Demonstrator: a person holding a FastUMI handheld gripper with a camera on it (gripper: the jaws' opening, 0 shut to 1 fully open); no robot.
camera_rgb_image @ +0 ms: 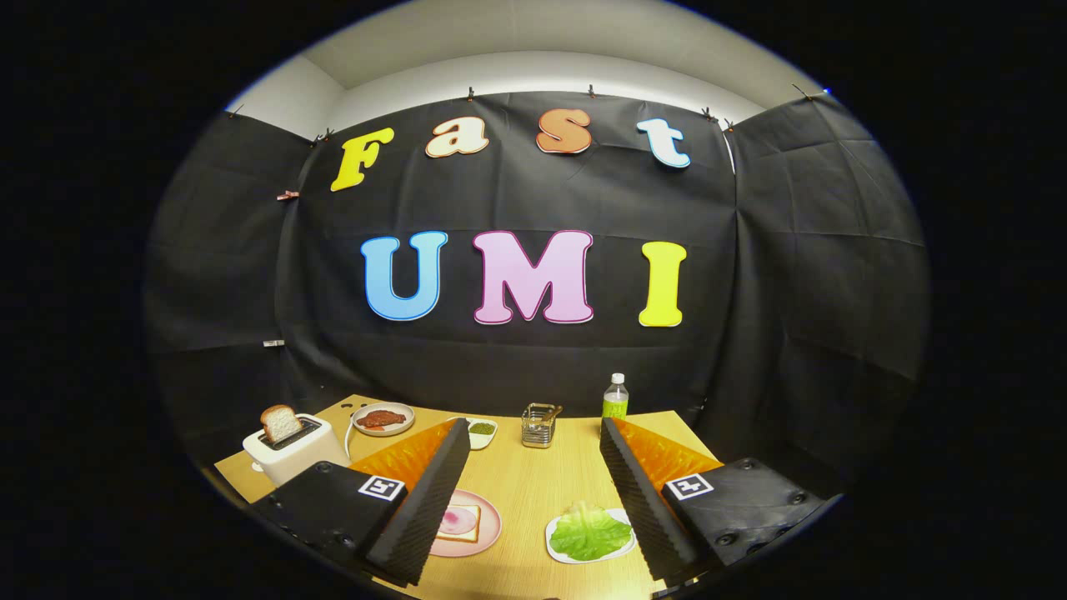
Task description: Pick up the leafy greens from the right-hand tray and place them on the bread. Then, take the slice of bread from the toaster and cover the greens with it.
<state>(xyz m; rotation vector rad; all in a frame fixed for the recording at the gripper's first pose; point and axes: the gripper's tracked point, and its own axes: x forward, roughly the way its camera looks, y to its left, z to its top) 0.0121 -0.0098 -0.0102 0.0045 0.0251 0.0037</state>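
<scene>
My gripper [533,433] hangs above the wooden table [533,479], open, with nothing between its fingers. Below the gap, close to the right finger, green leafy greens [588,532] lie on a white tray [558,552]. Beside the left finger a pink plate [490,533] holds a bread slice [460,522] with a pink piece of meat on top, partly hidden by that finger. Off to the left a white toaster [293,448] stands with a slice of bread [281,422] sticking up out of its slot.
At the back of the table are a plate of reddish food [383,418], a small white dish with green stuff [482,431], a wire holder [539,425] and a green-labelled bottle [615,397]. Black cloth walls close the booth on three sides.
</scene>
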